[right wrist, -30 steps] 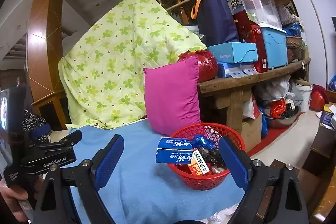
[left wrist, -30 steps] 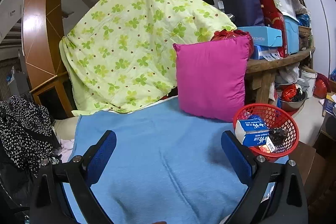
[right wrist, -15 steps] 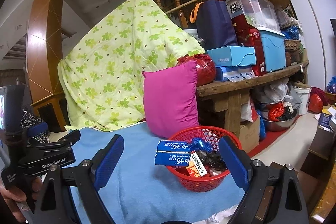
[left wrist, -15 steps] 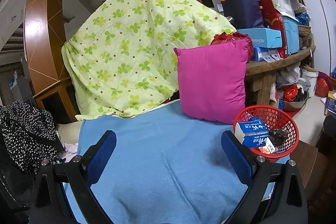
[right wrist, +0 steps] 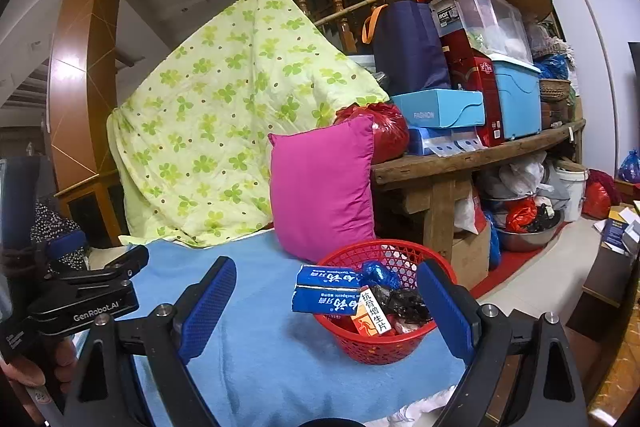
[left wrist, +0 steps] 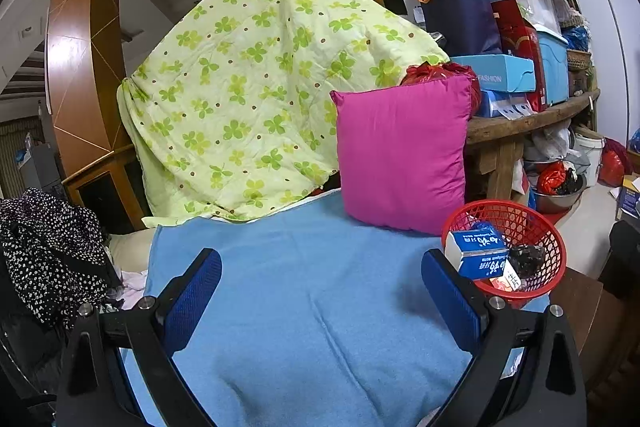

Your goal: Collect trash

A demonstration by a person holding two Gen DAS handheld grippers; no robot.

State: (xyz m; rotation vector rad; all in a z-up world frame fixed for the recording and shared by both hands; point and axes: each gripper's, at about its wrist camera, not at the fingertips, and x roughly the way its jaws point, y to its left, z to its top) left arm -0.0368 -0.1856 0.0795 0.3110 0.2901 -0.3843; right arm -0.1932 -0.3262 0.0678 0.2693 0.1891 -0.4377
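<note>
Two grippers show, each with both blue-padded jaws spread wide and nothing between them: the left gripper (left wrist: 320,291) fills the bottom of its own view, the right gripper (right wrist: 326,301) the bottom of the other. Both hover over one blue blanket (left wrist: 312,307).

One red mesh basket (right wrist: 376,343) stands upright on the blanket, at lower centre of the right view and at the right edge of the left view (left wrist: 536,223), just beyond that gripper's right jaw.

Inside it lie two blue toothpaste boxes (right wrist: 328,291), stacked, their long axis running left to right and their left ends jutting over the rim. Beside them sit one crumpled blue wrapper (right wrist: 378,273), one black wrapper (right wrist: 404,301) and one small orange-and-white box (right wrist: 370,315), tilted.

One pink cushion (right wrist: 322,187) stands upright behind the basket, near it, leaning on a green clover-print quilt (right wrist: 224,123).
</note>
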